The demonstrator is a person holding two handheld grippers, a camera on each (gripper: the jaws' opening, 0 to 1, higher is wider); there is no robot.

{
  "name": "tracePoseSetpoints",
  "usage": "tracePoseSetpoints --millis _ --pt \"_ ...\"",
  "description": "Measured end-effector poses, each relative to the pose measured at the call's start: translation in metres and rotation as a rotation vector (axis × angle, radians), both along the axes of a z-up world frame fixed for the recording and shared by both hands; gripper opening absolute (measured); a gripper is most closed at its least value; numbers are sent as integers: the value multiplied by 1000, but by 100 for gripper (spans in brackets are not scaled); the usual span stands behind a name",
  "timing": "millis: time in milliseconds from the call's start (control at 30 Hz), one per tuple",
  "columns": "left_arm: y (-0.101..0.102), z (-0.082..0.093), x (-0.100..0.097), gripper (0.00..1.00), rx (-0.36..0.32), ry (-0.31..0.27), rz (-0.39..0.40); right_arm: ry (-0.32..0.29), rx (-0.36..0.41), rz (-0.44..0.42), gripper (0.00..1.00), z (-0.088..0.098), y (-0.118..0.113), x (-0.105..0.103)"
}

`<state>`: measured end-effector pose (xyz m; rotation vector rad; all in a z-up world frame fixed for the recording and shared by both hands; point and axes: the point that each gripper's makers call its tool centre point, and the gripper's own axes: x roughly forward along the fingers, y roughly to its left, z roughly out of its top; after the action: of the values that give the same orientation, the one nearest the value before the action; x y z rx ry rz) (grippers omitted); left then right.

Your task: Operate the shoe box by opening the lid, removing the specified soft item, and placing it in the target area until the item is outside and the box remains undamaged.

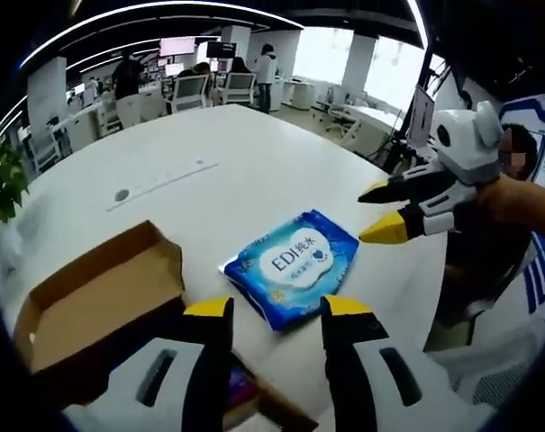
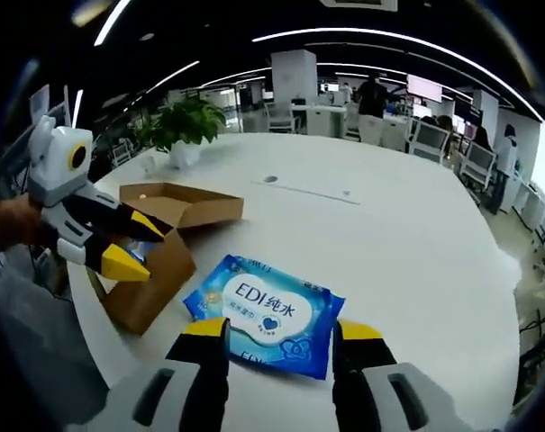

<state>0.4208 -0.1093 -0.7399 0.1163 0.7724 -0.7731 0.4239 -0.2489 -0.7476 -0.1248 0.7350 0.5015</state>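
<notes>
Wipes pack (image 2: 265,313) flat on table (image 2: 407,243) just ahead of right tool (image 2: 279,329), jaws apart, left tool (image 1: 277,308) likewise apart.

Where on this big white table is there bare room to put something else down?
Most of the white table is bare: the wide stretch beyond the blue wipes pack, out to the small round port, and the far side toward the office chairs. It is crowded at the near edge, where the open cardboard box, the pack and both pairs of fingers gather.
</notes>
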Motion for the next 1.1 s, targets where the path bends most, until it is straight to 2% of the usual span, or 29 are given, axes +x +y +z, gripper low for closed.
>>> tracePoseSetpoints --millis 533,933,1100 --pt "55 9 -2 43 -17 4 56 0 8 79 47 15 42 -4" --pt "105 5 -1 44 -15 9 102 -4 13 140 51 17 70 -8" --pt "131 -4 1 42 10 22 136 -2 8 168 51 16 81 -10"
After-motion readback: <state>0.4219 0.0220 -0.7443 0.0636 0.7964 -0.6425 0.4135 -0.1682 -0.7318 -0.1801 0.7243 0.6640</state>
